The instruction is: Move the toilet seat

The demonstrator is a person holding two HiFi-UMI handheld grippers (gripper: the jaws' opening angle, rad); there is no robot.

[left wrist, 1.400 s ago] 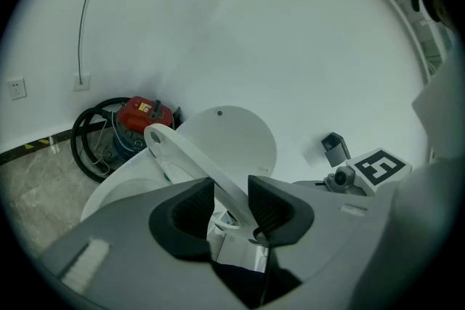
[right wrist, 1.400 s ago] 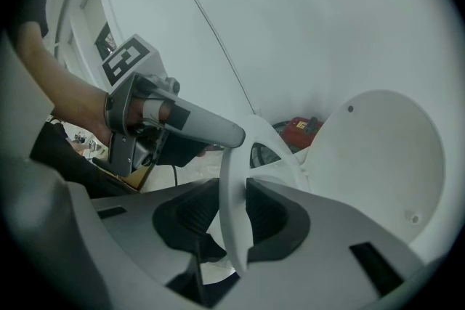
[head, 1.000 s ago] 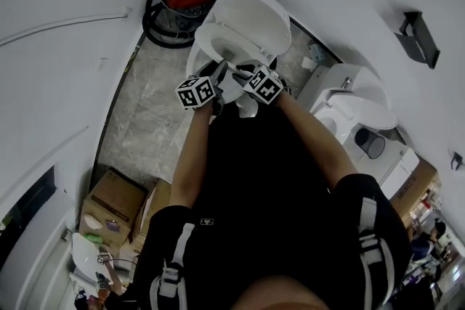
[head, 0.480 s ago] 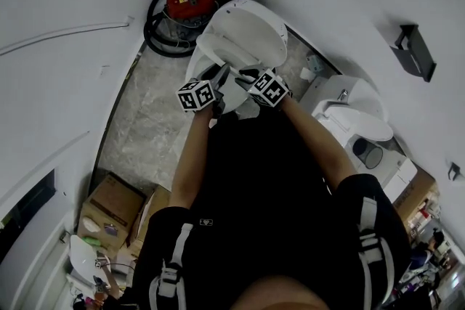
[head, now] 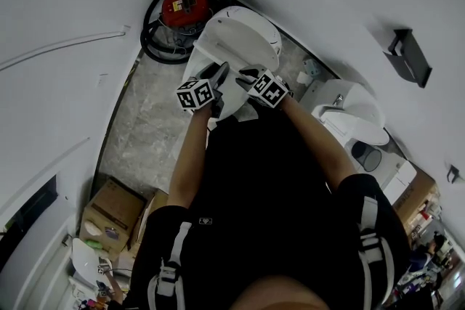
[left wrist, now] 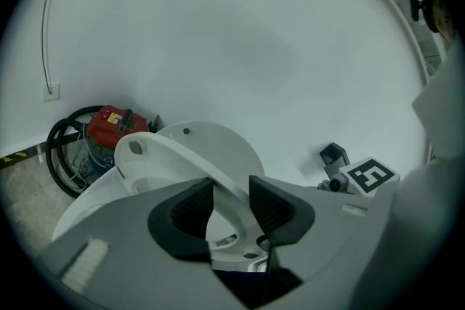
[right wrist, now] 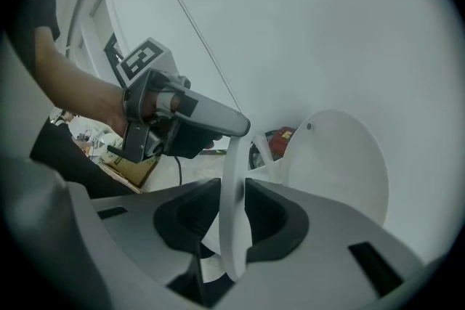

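Note:
The white toilet seat (head: 211, 58) is lifted off the bowl and tilted up towards the raised lid (head: 243, 33). My left gripper (head: 220, 72) is shut on the seat's front rim, and the ring (left wrist: 163, 152) runs between its pads (left wrist: 190, 208). My right gripper (head: 244, 75) grips the same rim beside it. In the right gripper view the seat's thin edge (right wrist: 232, 178) stands upright between the shut jaws (right wrist: 232, 220), with the lid (right wrist: 341, 170) behind and the left gripper (right wrist: 185, 120) to the left. In the left gripper view, the lid (left wrist: 225, 149) rises behind the ring.
A red vacuum cleaner (head: 180, 5) with a black hose stands against the wall left of the toilet. A second white toilet (head: 352, 112) is at the right, with a black holder (head: 407, 54) on the wall above. Cardboard boxes (head: 109, 210) lie on the floor at lower left.
Both grippers have moved towards the wall with the seat in them. The seat has swung up and now stands closer to the lid.

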